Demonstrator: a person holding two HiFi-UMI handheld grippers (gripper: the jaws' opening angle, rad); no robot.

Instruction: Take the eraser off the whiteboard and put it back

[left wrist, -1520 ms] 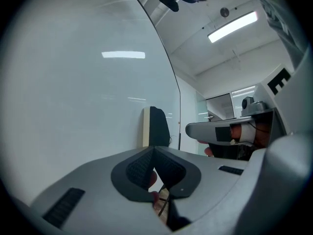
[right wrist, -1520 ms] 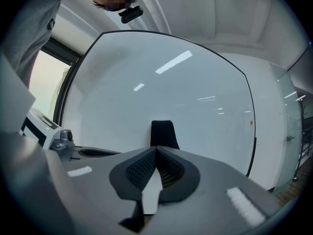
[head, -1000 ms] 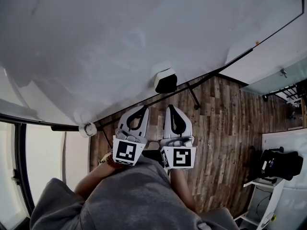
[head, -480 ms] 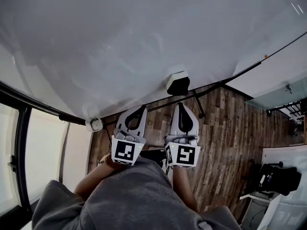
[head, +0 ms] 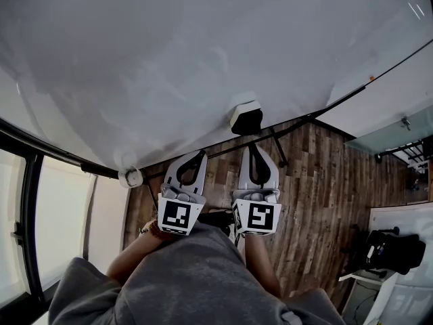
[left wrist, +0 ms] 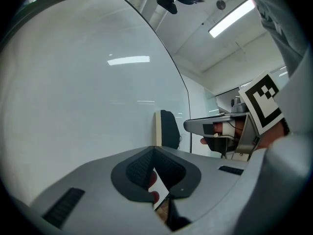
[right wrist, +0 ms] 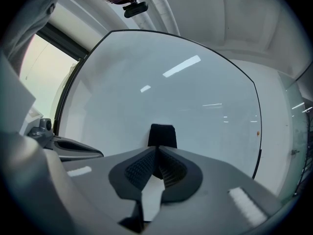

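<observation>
The eraser (head: 245, 118), a black block with a pale backing, sticks to the lower part of the whiteboard (head: 203, 59). My right gripper (head: 256, 150) points level at it from just short of it, jaws shut and empty. In the right gripper view the eraser (right wrist: 162, 134) stands straight ahead of the closed tips (right wrist: 157, 149). My left gripper (head: 196, 157) is beside the right one, also shut with nothing in it. From the left gripper view the eraser (left wrist: 166, 129) shows edge-on, ahead and slightly right of the gripper (left wrist: 154, 149), with the right gripper (left wrist: 215, 128) further right.
The whiteboard's black frame and stand legs (head: 274, 147) run over a wooden floor (head: 318, 181). A round white knob (head: 130, 177) sits at the board's lower left edge. Tall windows (head: 61, 208) lie left; a black seat (head: 394, 249) and white furniture stand at the right.
The head view has swung a little, so the board and eraser sit further right in frame. The left gripper has edged slightly left, away from the right one. Both grippers stay shut.
</observation>
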